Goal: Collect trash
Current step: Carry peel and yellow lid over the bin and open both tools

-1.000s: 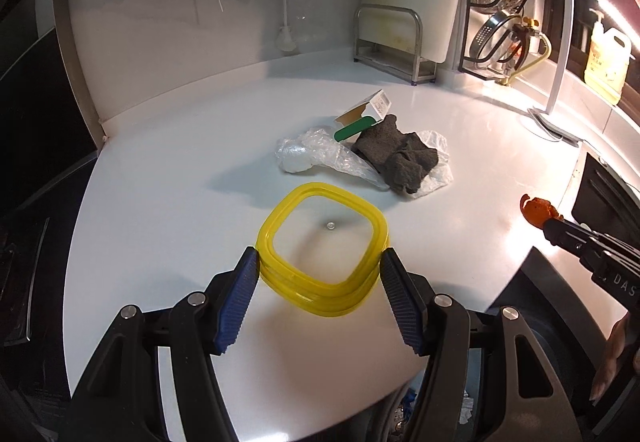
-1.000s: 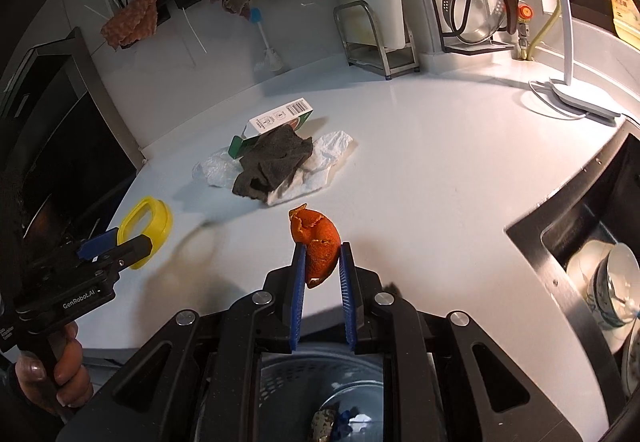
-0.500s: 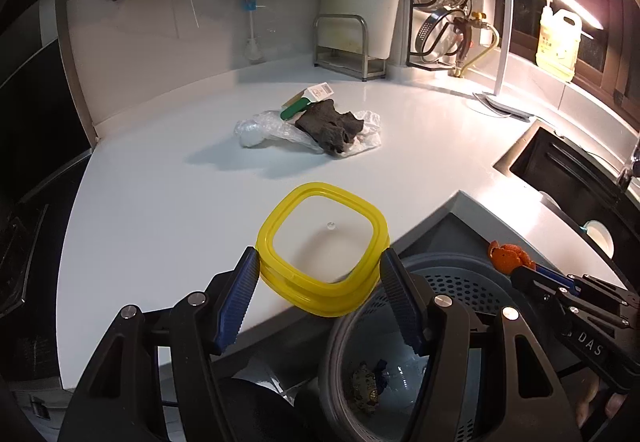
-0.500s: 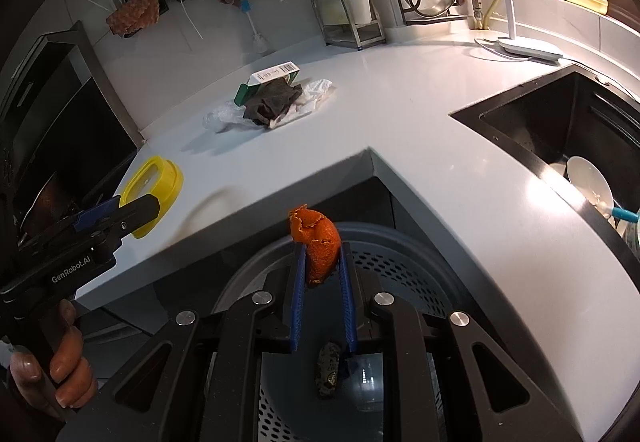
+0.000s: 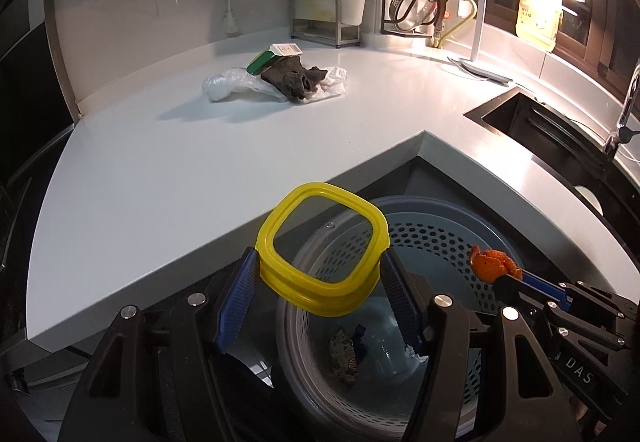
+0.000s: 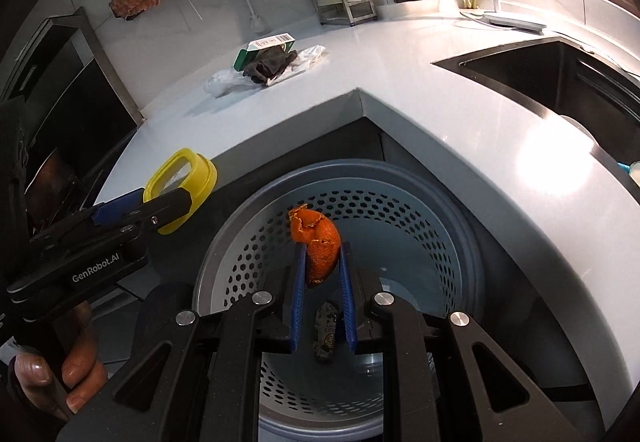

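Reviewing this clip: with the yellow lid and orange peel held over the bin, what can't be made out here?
- Perforated grey trash bin: its floor is hidden in right wrist view by the gripper's body.
- Crumpled printed wrapper inside: print too small, left wrist view.
- Black sink: contents dark, cut off at the edge.
- Green-and-white carton: label too small, right wrist view.

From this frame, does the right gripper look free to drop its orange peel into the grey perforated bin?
Probably yes: the right gripper, shut on the orange peel, hangs over the open grey perforated bin with nothing between.
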A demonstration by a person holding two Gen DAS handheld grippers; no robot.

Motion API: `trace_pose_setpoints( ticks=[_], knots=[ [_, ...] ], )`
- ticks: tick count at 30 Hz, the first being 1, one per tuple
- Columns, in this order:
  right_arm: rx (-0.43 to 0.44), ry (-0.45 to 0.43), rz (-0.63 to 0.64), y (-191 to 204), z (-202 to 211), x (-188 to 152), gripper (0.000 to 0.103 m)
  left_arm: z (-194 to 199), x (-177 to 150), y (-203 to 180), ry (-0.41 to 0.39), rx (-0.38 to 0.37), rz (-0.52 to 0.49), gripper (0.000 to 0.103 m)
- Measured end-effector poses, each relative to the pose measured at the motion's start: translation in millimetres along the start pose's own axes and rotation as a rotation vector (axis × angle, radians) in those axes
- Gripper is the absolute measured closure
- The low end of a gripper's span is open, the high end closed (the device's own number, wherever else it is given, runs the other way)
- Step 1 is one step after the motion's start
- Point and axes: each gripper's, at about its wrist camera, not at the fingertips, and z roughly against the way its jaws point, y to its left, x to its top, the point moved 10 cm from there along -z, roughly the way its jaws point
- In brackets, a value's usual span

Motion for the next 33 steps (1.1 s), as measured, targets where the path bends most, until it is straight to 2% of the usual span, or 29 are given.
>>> trace_pose_setpoints(
  ticks=[8, 21, 22, 23, 25, 33],
  knots=[
    [0.000, 0.035, -0.005, -4.2, -7.6, -18.7, 0.087, -6.5, -13.1, -8.6, 0.025, -0.006, -0.005, 0.042],
    [0.011, 0.031, -0.027, -11.7, -7.7, -22.2, 0.085, -9.7, -18.2, -18.1, 0.035, -0.022, -0.012, 0.038],
    [0.011, 0.029, -0.029, -12.5, -6.7, -22.4, 0.082, -9.8, -18.4, -17.9, 0.036, -0.021, -0.011, 0.031],
    [0.010, 0.026, -0.033, -13.3, -5.7, -22.0, 0.073, -9.9, -17.9, -17.5, 0.034, -0.020, -0.009, 0.023],
    [0.005, 0.011, -0.042, -15.2, -2.7, -20.4, 0.058, -9.1, -17.4, -16.8, 0.029, -0.020, -0.005, 0.022],
    [0.004, 0.001, -0.058, -16.5, 1.4, -19.2, 0.056, -12.3, -21.9, -14.4, 0.048, -0.017, 0.001, 0.022]
  ],
)
